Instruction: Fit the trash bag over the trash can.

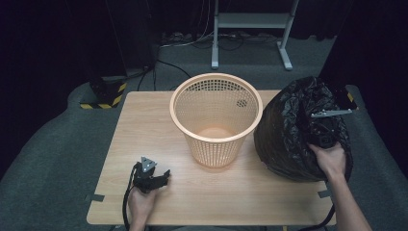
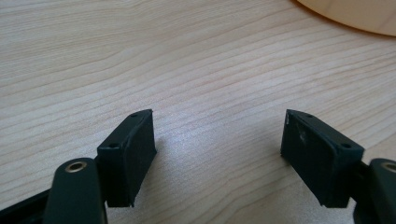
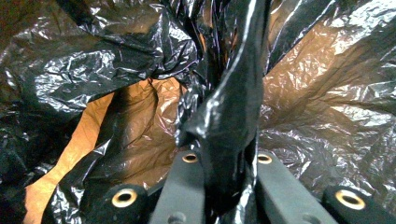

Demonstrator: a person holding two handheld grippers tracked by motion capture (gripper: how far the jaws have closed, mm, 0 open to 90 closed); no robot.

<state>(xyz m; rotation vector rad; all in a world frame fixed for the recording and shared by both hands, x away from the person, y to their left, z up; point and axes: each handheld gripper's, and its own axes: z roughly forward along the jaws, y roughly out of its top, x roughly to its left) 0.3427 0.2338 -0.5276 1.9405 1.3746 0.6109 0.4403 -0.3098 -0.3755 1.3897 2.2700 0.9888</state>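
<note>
Pinching the black bag tight in my right tongs, I should lift slowly toward the basket; left tongs rest spread wide.

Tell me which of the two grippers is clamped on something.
The right gripper: its jaws pinch a fold of the black plastic bag. The left gripper rests on the wooden table with jaws apart and nothing between them.
</note>
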